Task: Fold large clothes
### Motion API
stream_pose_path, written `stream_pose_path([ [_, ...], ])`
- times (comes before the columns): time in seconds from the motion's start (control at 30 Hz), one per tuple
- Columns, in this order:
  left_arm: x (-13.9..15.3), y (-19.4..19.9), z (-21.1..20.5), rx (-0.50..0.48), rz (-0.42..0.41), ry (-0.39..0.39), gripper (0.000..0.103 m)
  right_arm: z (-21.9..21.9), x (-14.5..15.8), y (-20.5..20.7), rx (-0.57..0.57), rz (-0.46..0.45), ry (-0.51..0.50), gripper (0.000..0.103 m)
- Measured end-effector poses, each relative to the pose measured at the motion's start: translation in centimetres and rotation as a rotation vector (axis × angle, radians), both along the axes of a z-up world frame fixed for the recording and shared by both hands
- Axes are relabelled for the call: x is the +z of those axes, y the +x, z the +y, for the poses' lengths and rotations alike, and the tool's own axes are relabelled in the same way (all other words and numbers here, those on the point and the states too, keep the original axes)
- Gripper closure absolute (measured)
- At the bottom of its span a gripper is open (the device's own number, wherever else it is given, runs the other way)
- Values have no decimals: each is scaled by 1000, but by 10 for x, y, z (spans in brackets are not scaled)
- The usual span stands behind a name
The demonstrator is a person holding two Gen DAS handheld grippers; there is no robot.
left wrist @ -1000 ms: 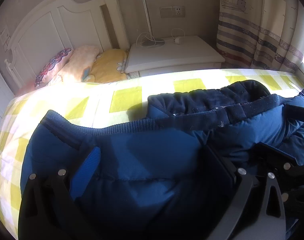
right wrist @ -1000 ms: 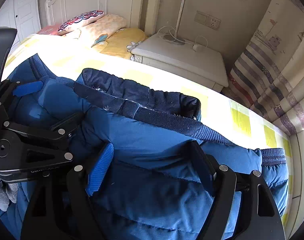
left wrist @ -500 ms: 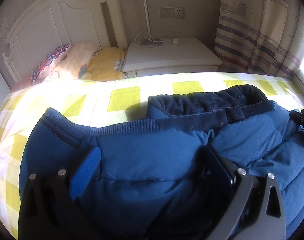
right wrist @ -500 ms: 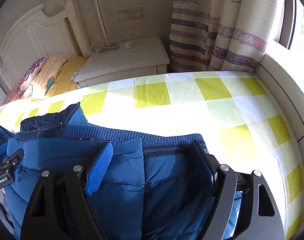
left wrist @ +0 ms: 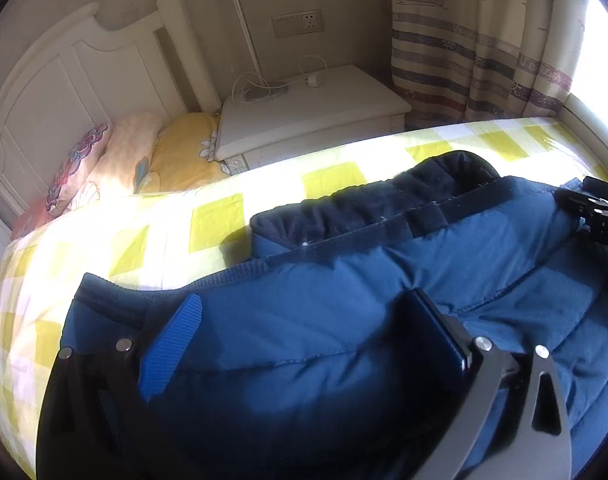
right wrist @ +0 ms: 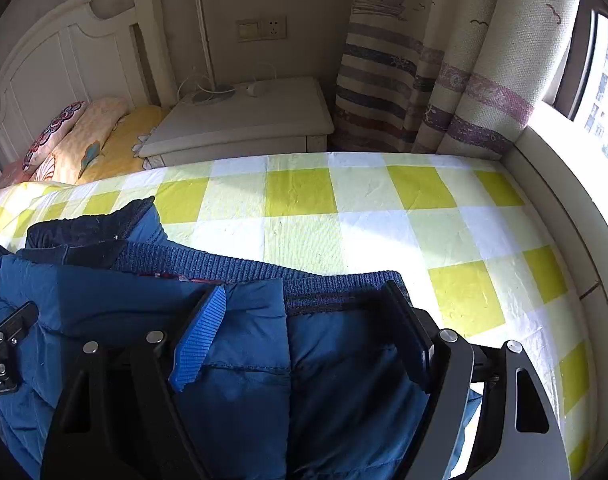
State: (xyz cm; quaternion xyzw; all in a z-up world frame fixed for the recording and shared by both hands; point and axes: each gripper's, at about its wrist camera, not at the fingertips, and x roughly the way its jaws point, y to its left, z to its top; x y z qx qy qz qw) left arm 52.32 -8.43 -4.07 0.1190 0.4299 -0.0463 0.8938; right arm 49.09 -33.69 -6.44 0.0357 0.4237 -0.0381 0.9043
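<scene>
A blue padded jacket [left wrist: 483, 248] lies across the bed, its dark collar lining [left wrist: 383, 204] towards the far side. My left gripper [left wrist: 304, 300] is open, low over the jacket's left part, with cloth under and between the wide fingers. My right gripper [right wrist: 304, 290] is open too, over the jacket [right wrist: 84, 300] at its right end, just short of the ribbed hem [right wrist: 343, 280]. In each wrist view the other gripper shows at the picture's edge: the right one [left wrist: 599, 216], the left one [right wrist: 4, 344].
The bed has a yellow and white checked sheet [right wrist: 383, 220], bare to the right of the jacket. Pillows [left wrist: 144, 156] lie against the white headboard [left wrist: 84, 80]. A white nightstand [left wrist: 311, 112] stands beyond the bed, beside a striped curtain [right wrist: 443, 80]. A window ledge [right wrist: 563, 184] runs along the right.
My right gripper slid right along the jacket, away from the left one, to the hem end and rolled level. The jacket's right part now lies flatter. The left gripper stayed put.
</scene>
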Motion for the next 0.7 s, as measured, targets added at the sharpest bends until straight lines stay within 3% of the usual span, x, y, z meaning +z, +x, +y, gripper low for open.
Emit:
stream_pose_path([
  [0.1, 10, 12, 80, 161, 14, -290, 3, -1, 0, 0, 1, -1, 8, 28],
  [0.13, 9, 14, 101, 204, 24, -373, 11, -1, 0, 0, 1, -2, 9, 28],
  [0.2, -3, 19, 125, 222, 87, -486, 14, -1, 1, -1, 1, -6, 12, 28],
  [0.37, -6, 13, 117, 247, 31, -437, 17, -5, 1, -4, 4, -19, 54, 27],
  [0.57, -12, 2, 157, 262, 11, -734, 20, -17, 0, -7, 3, -47, 160, 27],
  [0.7, -11, 2, 154, 258, 1, -729, 20, -20, -1, -6, 3, -46, 196, 27],
])
